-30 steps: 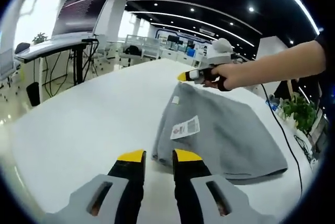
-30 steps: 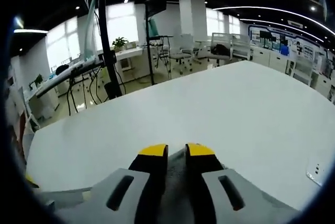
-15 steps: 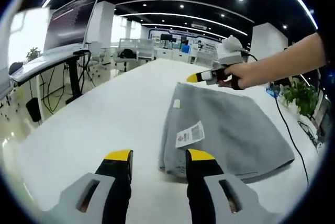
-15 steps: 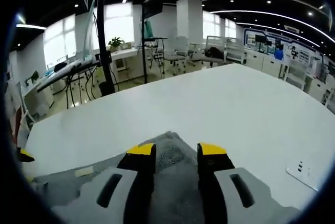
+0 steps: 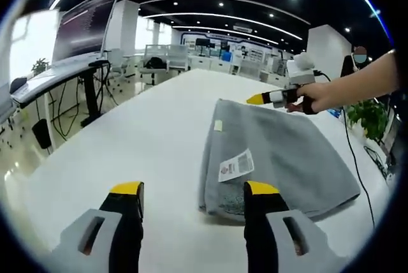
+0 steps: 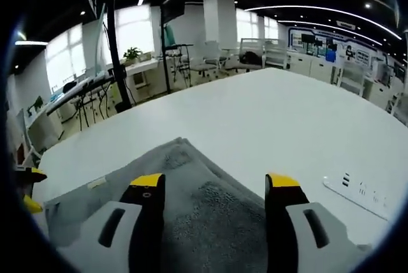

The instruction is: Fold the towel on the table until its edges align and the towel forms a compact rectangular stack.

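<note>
A grey towel (image 5: 280, 152) lies folded flat on the white table (image 5: 127, 139), with a white label (image 5: 236, 164) on top near its front left edge. My left gripper (image 5: 194, 190) stands open just short of the towel's near corner, nothing between its fingers. Held by a hand, my right gripper (image 5: 271, 98) hovers over the towel's far edge. In the right gripper view, my right gripper (image 6: 215, 182) is open wide above the towel (image 6: 182, 161), whose corner points away. The left gripper's yellow fingertips (image 6: 29, 187) peek in at the left edge.
A white power strip (image 6: 357, 190) lies on the table to the right of the towel. A black cable (image 5: 354, 158) trails along the table's right side beside a green plant (image 5: 370, 123). A desk with a monitor (image 5: 86, 24) stands off to the left.
Both grippers have opened. The right one let go of the towel's corner and pulled back, so the towel lies flat. The left jaws spread wide and backed off a little.
</note>
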A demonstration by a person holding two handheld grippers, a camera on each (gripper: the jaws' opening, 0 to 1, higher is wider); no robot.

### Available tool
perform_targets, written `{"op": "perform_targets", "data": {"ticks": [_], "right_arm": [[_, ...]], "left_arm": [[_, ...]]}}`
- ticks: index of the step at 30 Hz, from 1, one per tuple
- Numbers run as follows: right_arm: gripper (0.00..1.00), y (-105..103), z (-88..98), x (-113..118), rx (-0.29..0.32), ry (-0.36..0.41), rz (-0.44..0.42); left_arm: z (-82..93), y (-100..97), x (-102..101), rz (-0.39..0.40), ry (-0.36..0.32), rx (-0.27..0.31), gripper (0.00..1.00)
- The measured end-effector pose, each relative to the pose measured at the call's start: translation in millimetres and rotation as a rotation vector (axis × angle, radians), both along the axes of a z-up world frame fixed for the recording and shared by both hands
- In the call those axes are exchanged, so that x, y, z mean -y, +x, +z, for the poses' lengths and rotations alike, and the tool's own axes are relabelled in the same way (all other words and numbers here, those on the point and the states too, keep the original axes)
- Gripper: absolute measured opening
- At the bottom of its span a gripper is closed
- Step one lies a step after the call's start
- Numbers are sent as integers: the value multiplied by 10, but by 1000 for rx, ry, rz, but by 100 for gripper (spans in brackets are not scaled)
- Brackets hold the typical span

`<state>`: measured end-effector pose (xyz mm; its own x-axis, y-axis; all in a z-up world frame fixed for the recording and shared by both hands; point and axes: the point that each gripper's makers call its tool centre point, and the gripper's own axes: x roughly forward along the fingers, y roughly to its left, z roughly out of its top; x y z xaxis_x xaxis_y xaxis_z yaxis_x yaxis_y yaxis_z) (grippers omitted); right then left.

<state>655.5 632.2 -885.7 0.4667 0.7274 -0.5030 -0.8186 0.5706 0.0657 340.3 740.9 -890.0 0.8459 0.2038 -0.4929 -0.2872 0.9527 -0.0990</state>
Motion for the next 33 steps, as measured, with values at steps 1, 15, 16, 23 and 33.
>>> {"op": "perform_targets", "data": {"ticks": [1,15,16,23,33], "right_arm": [[62,20,-5,45,-5,-1,-5],[60,249,-55,878,-24,-28,-163],[60,254,-68,922,-35,-23,-175],[56,298,-52,1253,-32,-4,-241],[48,359,-104,1793,-57,-3,-353]], "left_arm": [[5,-1,-11,8,2,2,65],[-14,-13,-161,58,32,-19,62],[-12,-11,-154,55,33,-21,61],[-17,27,-90,12,40,-42,55],[-112,56,-23,-34,58,-93,45]]}}
